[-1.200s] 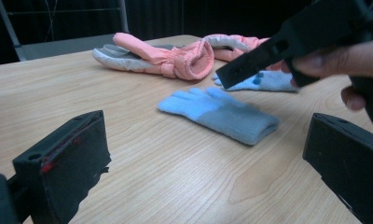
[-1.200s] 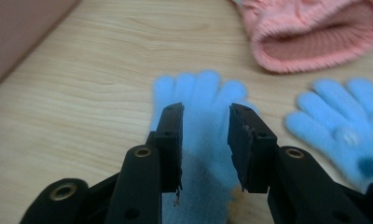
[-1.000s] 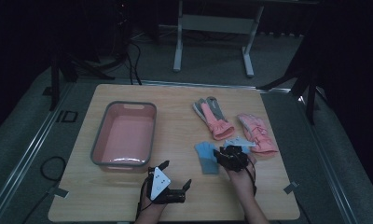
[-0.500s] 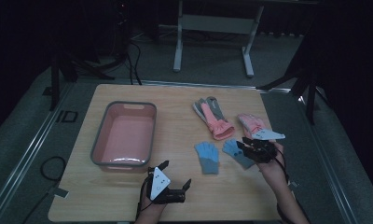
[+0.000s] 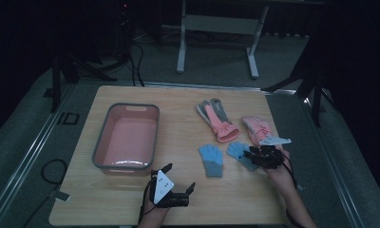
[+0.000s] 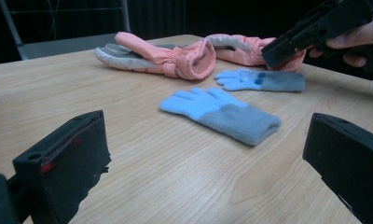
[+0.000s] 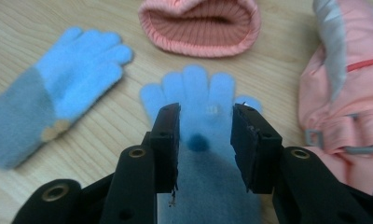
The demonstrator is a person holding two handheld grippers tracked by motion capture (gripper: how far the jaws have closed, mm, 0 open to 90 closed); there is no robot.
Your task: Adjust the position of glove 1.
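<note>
Your right gripper (image 5: pixel 251 154) sits over the blue glove (image 5: pixel 239 154) near the bench's right edge, just in front of the pink mitten (image 5: pixel 255 128) there. In the right gripper view the fingers (image 7: pixel 168 140) straddle that glove's palm with a gap on each side: partly open, nothing clamped. They have just been opening a little, with the glove under and between them. From the left gripper view, you can't tell whether the tips touch the knit.

That glove lies flat, grey cuff toward your edge of the bench, fingertips pointing to the far edge. Its twin, the second blue glove (image 5: pixel 211 159), lies just beside it toward the bench's middle, same orientation, the two apart.

The grey-and-pink mitten (image 5: pixel 217 119) lies beyond both, its ribbed cuff opening (image 7: pixel 201 21) facing the right gripper, close to the held-over glove's fingertips but not touching.

Your left gripper (image 5: pixel 177 181) rests low at the near edge of the bench, just in front of the pink tub (image 5: pixel 126 136), which stands on the left half. Its fingers (image 6: pixel 63 163) are wide open and empty, aimed across the bench (image 5: pixel 178 102) at the gloves.
</note>
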